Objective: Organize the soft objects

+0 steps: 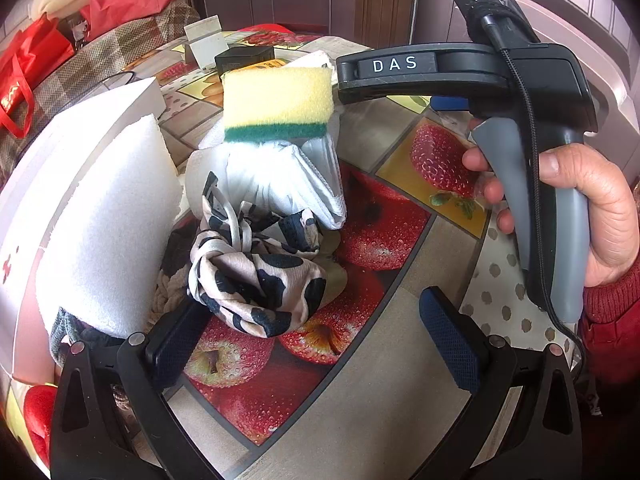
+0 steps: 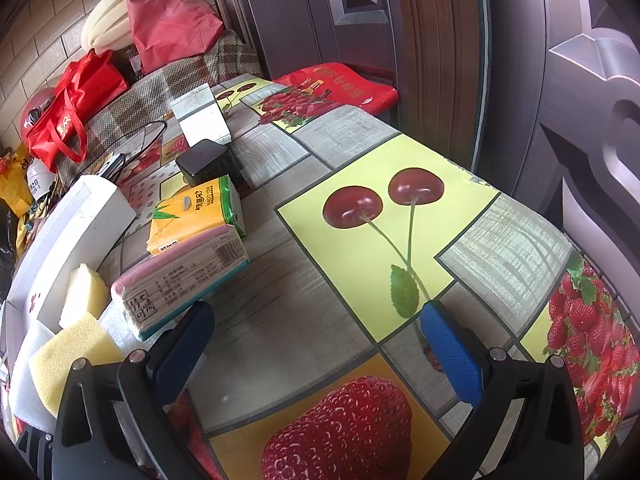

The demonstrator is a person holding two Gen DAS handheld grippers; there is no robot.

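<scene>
- Left wrist view: we record the left gripper [image 1: 316, 344] with its two blue-padded fingers [image 1: 450, 340] spread wide and nothing between them, over the fruit-print table [image 1: 360, 420].
- Just beyond the left-hand finger we list a cow-print cloth [image 1: 256, 276], knotted and crumpled, lying on the table's apple print and touching the finger's pad.
- Behind it, touching, a folded white cloth [image 1: 288, 176], and on top of that a yellow sponge with a green scrub layer [image 1: 278, 102].
- Toward the table's left edge, a tall white foam block [image 1: 108, 232] stands against a white box [image 1: 36, 184]; grey knit fabric [image 1: 60, 336] shows under the block.
- At right, a hand [image 1: 580, 208] in a red sleeve grips the handle of the right gripper [image 1: 532, 128], seen from the side.
- Right wrist view: we record the right gripper [image 2: 316, 344] likewise spread apart and holding nothing, over the table's cherry and strawberry panels.
- Next to its left-hand finger, a pink tissue pack [image 2: 180, 276], with a yellow tissue pack [image 2: 196, 212] behind and touching it.
- By the left edge, two plain yellow sponges [image 2: 76, 348] beside the white box.
- Farther back, a black box [image 2: 208, 160] and a white card [image 2: 200, 116].
</scene>
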